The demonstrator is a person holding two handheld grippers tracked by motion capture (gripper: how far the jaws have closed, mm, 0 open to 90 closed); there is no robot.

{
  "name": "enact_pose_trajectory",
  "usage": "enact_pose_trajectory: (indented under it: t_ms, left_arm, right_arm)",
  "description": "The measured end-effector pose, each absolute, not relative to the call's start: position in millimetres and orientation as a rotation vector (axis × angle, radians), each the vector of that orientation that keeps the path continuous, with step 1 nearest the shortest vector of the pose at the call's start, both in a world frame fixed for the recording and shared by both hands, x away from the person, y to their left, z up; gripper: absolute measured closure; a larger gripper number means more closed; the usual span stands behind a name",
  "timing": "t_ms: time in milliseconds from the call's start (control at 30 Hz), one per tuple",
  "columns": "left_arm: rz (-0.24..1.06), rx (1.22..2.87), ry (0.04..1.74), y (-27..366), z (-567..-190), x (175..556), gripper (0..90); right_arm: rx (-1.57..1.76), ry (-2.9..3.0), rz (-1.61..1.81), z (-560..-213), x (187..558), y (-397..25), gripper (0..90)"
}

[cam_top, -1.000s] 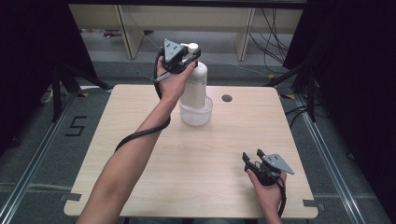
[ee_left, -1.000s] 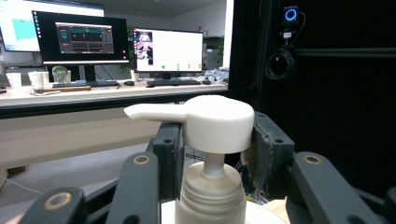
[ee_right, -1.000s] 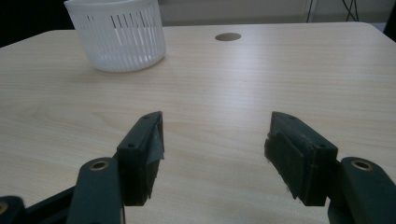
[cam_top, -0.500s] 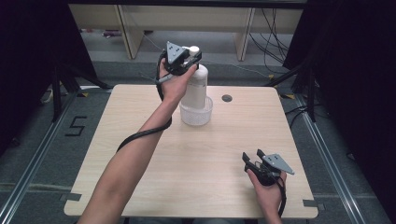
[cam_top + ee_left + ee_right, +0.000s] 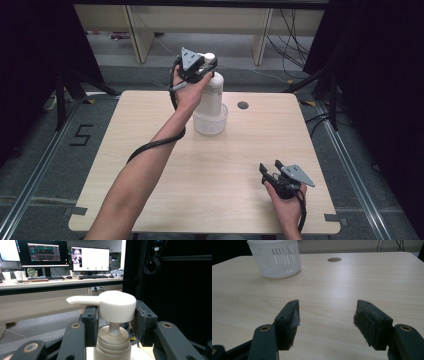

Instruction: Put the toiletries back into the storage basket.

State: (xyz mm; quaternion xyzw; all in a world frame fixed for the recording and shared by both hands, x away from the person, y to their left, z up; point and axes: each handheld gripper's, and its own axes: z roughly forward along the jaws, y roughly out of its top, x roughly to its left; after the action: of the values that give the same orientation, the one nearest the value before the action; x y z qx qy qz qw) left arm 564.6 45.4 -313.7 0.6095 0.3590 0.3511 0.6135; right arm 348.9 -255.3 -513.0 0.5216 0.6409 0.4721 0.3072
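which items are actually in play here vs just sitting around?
In play:
- pump bottle, gripped at its pump head by the left tongs
- white slotted basket beneath the bottle
- right tongs, open, low over the table near its front right corner

Lying about:
- table and its cable hole
- monitors and desk clutter beyond

Left hand-held gripper (image 5: 199, 64) was raised on an extended arm, jaws clamped; right hand-held gripper (image 5: 274, 169) rested low, jaws spread.
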Motion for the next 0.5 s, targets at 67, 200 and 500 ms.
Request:
enact_pose_trajectory:
  t_ms: [67, 200, 500]
  left_arm:
    - [0.808, 1.413, 0.831, 44, -316, 565, 59.1]
    - [0.807, 1.421, 0.837, 44, -320, 566, 59.1]
    - [0.801, 1.446, 0.846, 41, -331, 568, 59.1]
  right_arm:
    - [1.366, 1.694, 1.243, -514, 349, -256, 37.2]
    - [1.373, 1.694, 1.244, -513, 349, -256, 37.2]
    - [1.416, 1.688, 1.265, -513, 348, -253, 37.2]
